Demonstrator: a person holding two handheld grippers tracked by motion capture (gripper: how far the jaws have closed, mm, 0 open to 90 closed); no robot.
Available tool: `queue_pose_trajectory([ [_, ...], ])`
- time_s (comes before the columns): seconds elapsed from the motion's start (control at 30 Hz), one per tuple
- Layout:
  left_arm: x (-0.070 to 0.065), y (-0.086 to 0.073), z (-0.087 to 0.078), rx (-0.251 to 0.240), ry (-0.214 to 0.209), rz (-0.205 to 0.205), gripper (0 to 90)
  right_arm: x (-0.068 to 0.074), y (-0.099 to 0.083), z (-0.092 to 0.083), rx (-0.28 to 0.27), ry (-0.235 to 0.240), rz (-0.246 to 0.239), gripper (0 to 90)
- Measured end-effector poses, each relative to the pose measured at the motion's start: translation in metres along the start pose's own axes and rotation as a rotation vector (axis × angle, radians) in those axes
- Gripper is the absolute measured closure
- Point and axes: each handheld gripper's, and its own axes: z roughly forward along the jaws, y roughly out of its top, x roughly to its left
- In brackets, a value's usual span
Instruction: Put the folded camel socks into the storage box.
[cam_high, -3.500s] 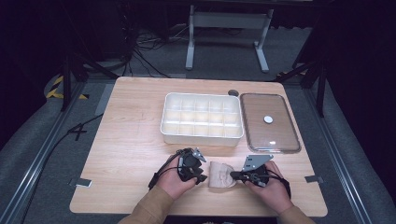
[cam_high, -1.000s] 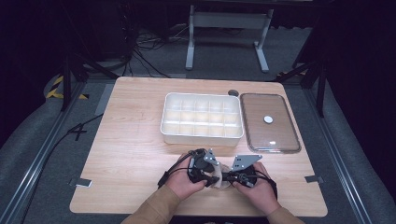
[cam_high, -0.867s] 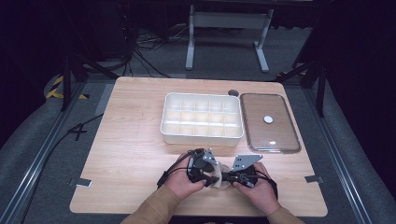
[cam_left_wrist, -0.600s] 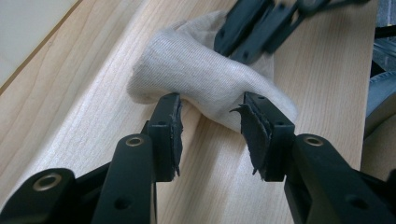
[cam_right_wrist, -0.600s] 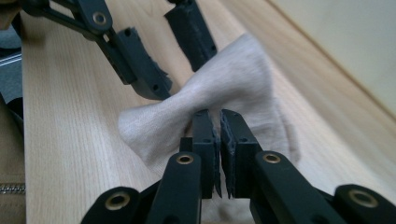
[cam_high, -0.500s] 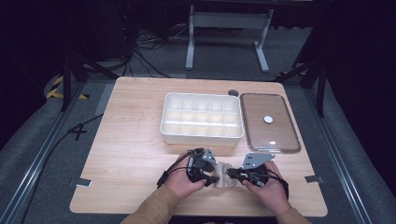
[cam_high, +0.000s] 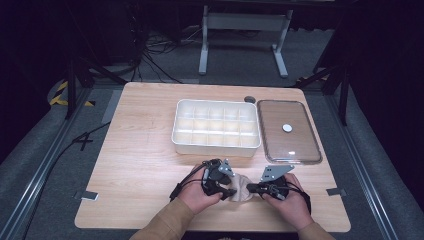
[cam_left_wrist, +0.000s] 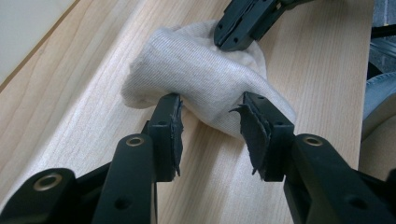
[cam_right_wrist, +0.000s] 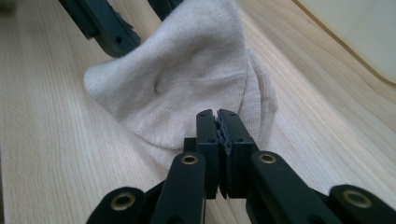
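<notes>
- Sock (cam_high: 241, 186) of pale beige cloth lay bunched up on the wooden table (cam_high: 145, 150), close to the front edge, between the two hands.
- On its left side was the left gripper (cam_high: 227, 192), held in the person's left hand (cam_high: 199, 196).
- In the left gripper view, the left gripper (cam_left_wrist: 210, 116) had its jaws wide apart, one on each side of the end of the sock (cam_left_wrist: 205, 79). The black pads (cam_left_wrist: 176, 122) sat beside the cloth and did not squeeze it.
- On the other side was the right gripper (cam_high: 252, 188), held in the right hand (cam_high: 290, 205).
- In the right gripper view, the right gripper (cam_right_wrist: 218, 122) had its jaws pressed tight together at the edge of the sock (cam_right_wrist: 187, 84), and it seemed to pinch a bit of cloth there.
- Farther back on the table stood a white tray (cam_high: 216, 126) with many little boxes inside, and they all looked bare.
- Just to the right of the tray lay a clear lid (cam_high: 288, 131), flat on the table, with a small white knob (cam_high: 287, 128) in its middle.
</notes>
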Motion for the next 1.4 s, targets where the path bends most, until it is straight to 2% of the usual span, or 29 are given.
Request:
queue_pose_trajectory([
  [0.23,-0.001,0.001,-0.002,-0.016,0.003,0.004,59.2,0.005,0.002,0.007,-0.018,0.032,0.002,89.0],
  [0.33,0.001,0.000,-0.003,-0.016,-0.005,-0.005,59.3,0.009,0.004,0.011,-0.029,0.042,-0.014,89.1],
  [0.43,0.000,0.001,-0.002,-0.019,-0.012,0.006,59.5,0.011,0.006,0.014,-0.036,0.054,-0.015,89.1],
  [0.8,-0.002,0.004,0.004,-0.009,-0.019,0.017,59.3,0.008,0.003,0.017,-0.075,0.094,0.005,88.7],
  [1.0,-0.001,0.005,0.008,-0.001,-0.038,-0.002,59.2,0.009,0.001,0.016,-0.085,0.095,0.009,87.6],
  [1.03,0.000,0.005,0.008,-0.001,-0.042,0.005,59.2,0.009,0.000,0.016,-0.088,0.095,0.011,87.5],
  [1.1,0.000,0.005,0.009,-0.002,-0.049,-0.010,59.3,0.009,0.000,0.014,-0.083,0.092,0.010,86.6],
  [1.23,0.000,0.007,0.011,-0.001,-0.044,-0.009,59.5,0.009,0.000,0.007,-0.061,0.076,0.005,84.8],
  [1.4,-0.001,0.008,0.013,0.003,-0.040,-0.009,59.4,0.005,-0.001,-0.003,-0.048,0.061,0.007,87.6],
])
